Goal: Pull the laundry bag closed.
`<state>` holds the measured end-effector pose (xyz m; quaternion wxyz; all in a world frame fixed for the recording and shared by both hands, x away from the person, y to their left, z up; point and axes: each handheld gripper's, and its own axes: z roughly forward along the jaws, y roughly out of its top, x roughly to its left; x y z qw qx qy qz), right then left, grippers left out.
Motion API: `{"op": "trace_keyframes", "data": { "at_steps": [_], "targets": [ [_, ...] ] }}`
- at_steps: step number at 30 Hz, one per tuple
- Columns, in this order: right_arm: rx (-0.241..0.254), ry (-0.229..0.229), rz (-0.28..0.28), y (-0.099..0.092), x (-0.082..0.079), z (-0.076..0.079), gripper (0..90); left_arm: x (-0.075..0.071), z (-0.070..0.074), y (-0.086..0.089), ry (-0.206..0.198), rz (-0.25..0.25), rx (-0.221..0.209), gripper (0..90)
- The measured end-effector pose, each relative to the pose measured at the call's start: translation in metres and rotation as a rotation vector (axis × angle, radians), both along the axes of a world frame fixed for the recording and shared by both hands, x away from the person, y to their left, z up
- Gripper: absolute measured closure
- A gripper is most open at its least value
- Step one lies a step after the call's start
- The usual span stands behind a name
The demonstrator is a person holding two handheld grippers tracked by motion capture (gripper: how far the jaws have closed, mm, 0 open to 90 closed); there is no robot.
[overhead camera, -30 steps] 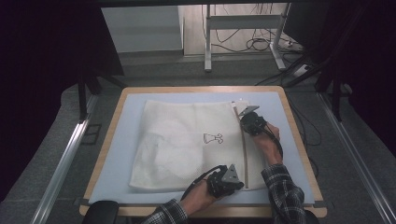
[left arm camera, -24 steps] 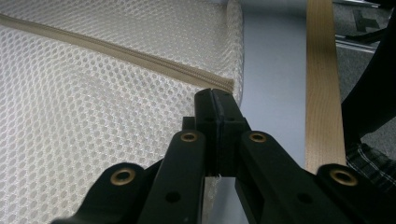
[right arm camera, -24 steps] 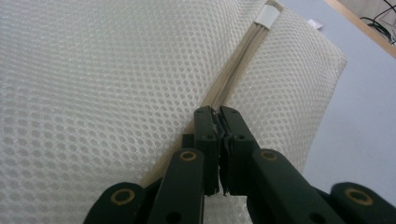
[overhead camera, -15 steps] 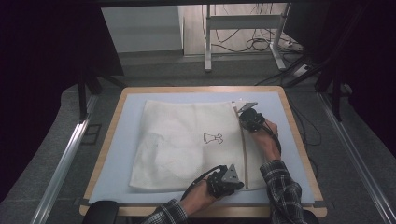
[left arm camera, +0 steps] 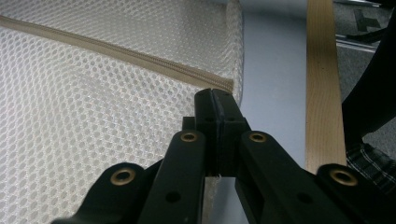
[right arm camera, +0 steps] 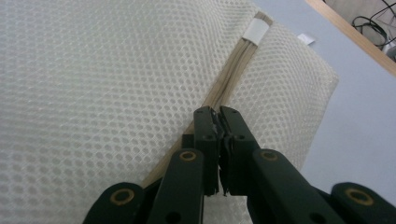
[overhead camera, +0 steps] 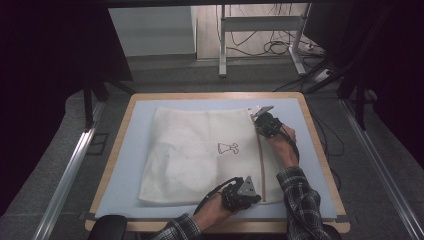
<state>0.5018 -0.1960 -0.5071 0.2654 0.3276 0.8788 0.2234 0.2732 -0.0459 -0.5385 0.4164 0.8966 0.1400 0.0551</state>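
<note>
At the near edge of the table [overhead camera: 115, 150], the left gripper [overhead camera: 248, 194] is pinching with its jaws pressed together on the near end of the mesh bag [overhead camera: 200, 155], right where the zipper [left arm camera: 116, 51] runs out; a sliver of white mesh is showing between the pads in the left gripper view. Farther away and to the right, the right gripper [overhead camera: 264, 121] is sitting on the same zipper line near the bag's far right corner, its jaws squeezed together on what looks like the small zipper pull, though the piece itself is too small to make out. Beyond its tips the two halves of the zipper are lying slightly parted, running up to a white tab [right arm camera: 257, 31] at the far end.

The bag is lying flat on the pale blue mat [overhead camera: 310, 150], filling most of it, with a small printed figure [overhead camera: 228, 148] near the middle. It is looking light, soft and floppy, likely bunching or sliding on the mat if pulled from one end alone. The woven tape along the zipper is seeming the firmest part to take hold of; one gripper anchoring an end while the other is working the pull should be keeping the mesh taut.
</note>
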Motion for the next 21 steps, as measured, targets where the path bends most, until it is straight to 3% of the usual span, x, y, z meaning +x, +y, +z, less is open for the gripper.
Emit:
{"op": "trace_keyframes", "data": {
  "at_steps": [21],
  "targets": [
    [-0.008,-0.012,-0.003,0.004,0.021,0.001,85.0,0.000,0.000,0.000,0.000,0.001,0.000,89.7]
  ]
}}
